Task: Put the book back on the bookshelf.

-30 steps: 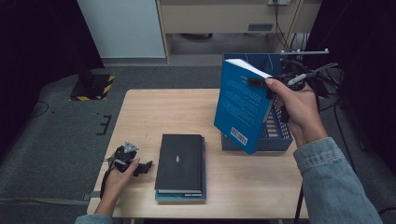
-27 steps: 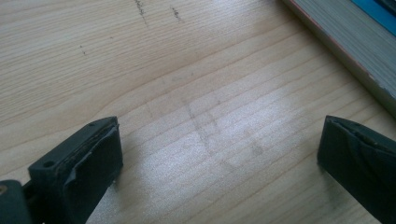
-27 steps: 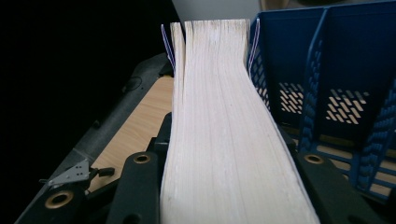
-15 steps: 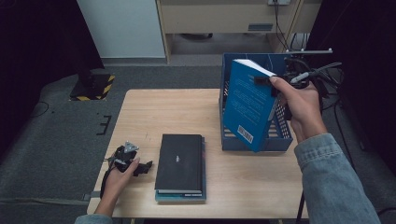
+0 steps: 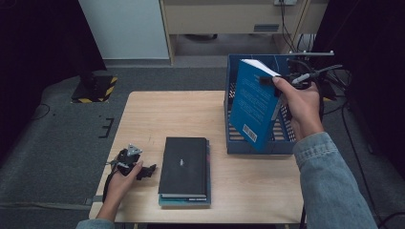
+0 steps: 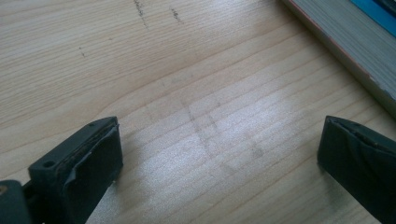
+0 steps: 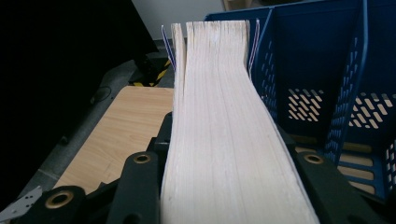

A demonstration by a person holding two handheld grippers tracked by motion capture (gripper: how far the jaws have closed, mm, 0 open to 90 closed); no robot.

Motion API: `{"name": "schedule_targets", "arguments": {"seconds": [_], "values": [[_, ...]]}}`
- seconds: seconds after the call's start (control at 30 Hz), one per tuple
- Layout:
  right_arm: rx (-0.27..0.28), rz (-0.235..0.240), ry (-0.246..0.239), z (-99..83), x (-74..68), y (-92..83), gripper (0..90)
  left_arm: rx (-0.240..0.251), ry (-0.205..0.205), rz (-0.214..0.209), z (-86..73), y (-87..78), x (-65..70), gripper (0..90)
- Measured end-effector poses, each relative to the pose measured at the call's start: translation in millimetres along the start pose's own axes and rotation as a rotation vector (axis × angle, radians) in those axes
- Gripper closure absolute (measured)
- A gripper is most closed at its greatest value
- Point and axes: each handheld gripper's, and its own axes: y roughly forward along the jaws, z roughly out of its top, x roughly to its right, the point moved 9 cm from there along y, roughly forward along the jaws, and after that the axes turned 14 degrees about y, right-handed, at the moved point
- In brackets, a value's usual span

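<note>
The surface [image 5: 157, 117] is light wood, and it stands on a grey floor [image 5: 52, 143]. A stack of books [image 5: 185, 171] lies flat near its front edge, with a black book [image 5: 184, 164] on top and a blue-green one at the bottom. Behind the stack and off to the right stands a blue file rack [image 5: 258, 143] at the surface's right edge, and just left of the stack the left claw [image 5: 145, 170] rests on the wood, its jaws wide apart.

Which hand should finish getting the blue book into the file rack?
Right. Its tool already clamps the blue book, tilted over the blue file rack. The left tool rests open on the table beside the book stack.
</note>
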Motion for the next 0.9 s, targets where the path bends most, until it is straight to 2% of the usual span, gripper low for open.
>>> {"name": "schedule_targets", "arguments": {"seconds": [0.23, 0.37, 0.6, 0.8, 0.9], "values": [[-0.028, -0.022, -0.015, 0.2, 0.8, 9.7, 59.4, 0.004, 0.007, -0.002, 0.1, 0.4, -0.8, 0.0], [-0.023, -0.032, -0.017, 0.1, 3.2, 13.2, 59.4, 0.005, 0.006, -0.001, 0.1, 0.5, -0.8, 0.0], [-0.010, -0.035, 0.016, 0.5, 4.2, 18.0, 59.3, 0.006, 0.002, 0.001, 0.4, 0.7, -0.6, 0.0], [0.000, -0.042, 0.010, 1.1, 0.0, 26.4, 59.3, 0.012, 0.003, 0.000, 0.2, 0.7, -0.5, 0.0], [-0.002, -0.042, 0.021, 3.0, -0.2, 29.6, 59.3, 0.013, 0.006, -0.002, 0.0, 0.4, -0.6, 0.0]]}}
